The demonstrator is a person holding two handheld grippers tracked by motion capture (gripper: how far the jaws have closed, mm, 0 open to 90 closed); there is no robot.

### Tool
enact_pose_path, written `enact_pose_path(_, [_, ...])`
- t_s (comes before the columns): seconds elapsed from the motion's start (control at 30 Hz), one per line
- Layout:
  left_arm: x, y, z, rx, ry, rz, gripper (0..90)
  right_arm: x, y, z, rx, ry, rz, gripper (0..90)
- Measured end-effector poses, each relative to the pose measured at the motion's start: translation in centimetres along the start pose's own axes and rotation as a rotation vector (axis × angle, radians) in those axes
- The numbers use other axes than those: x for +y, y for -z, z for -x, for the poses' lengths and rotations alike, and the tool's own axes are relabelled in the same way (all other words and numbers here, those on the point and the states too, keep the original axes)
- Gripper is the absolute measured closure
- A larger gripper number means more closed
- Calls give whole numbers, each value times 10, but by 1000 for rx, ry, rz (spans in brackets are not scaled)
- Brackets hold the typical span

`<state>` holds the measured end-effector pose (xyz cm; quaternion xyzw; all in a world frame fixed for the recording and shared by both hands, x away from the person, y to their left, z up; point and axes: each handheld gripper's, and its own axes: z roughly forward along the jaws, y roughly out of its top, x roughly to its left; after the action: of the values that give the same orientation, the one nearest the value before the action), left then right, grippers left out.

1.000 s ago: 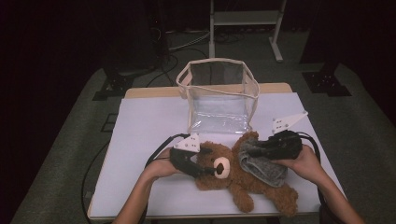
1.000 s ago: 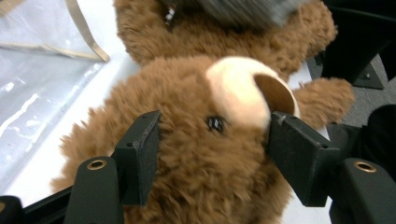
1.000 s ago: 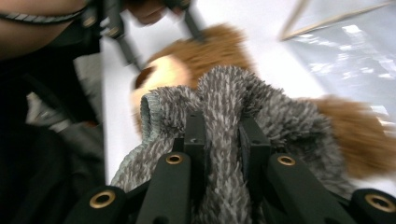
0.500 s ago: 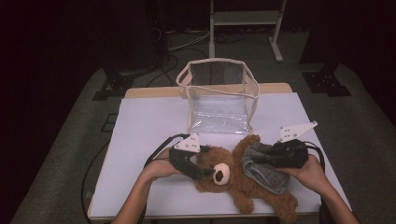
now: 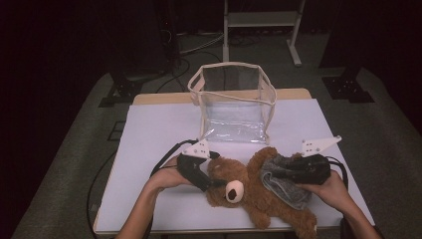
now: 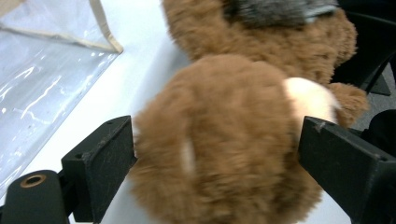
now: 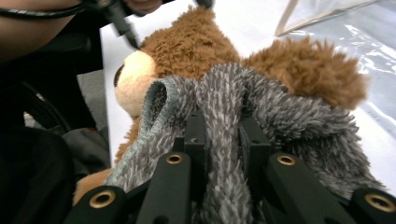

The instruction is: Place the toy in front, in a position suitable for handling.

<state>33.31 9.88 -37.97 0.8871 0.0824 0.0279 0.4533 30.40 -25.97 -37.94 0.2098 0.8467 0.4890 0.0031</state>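
Your right gripper [image 5: 278, 174] clamps the grey cloth [image 7: 224, 116] on the teddy bear [image 5: 249, 191]; left gripper [image 6: 215, 154] jaws just opened around its head (clear bag [image 5: 234, 107] still unfilled).

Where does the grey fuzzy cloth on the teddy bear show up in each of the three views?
High view: the grey cloth lies lower right, on the teddy bear, pinched by the right gripper.
Left gripper view: top edge, right of centre, beyond the bear's head.
Right gripper view: centre and bottom, bunched between the jaws.
Shared landmark: the clear bag.
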Motion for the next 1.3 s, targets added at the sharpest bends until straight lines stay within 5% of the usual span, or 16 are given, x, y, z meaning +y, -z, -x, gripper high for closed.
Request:
enact_pose_path(0.17, [-1, -7, 0, -57, 29, -4, 81, -10, 4, -9, 15, 6, 17, 764])
enact_pose_path(0.33, [-3, -17, -5, -181, 68, -5, 71, -19, 6, -10, 33, -16, 37, 765])
enact_pose_path(0.47, [0, -36, 1, -212, 38, -60, 89, -20, 5, -10, 31, -17, 36, 765])
enact_pose_path(0.6, [2, -31, 1, -184, 27, -61, 250, -20, 4, -9, 29, -17, 32, 764])
enact_pose_path(0.8, [13, -19, -2, -64, -40, -68, 430, -12, 5, 0, 0, -31, 57, 765])
enact_pose_path(1.0, [32, -4, -17, 23, -83, -80, 437, 14, 0, 18, -19, -20, 61, 767])
enact_pose_path(1.17, [30, 22, -26, 104, -105, -96, 431, 39, -21, 28, -5, 12, 39, 766])
enact_pose_path(1.23, [24, 29, -26, 112, -90, -84, 412, 41, -25, 28, 0, 15, 39, 767])
enact_pose_path(1.3, [4, 35, -20, 69, -46, -98, 325, 42, -48, 23, 40, 28, 14, 769])
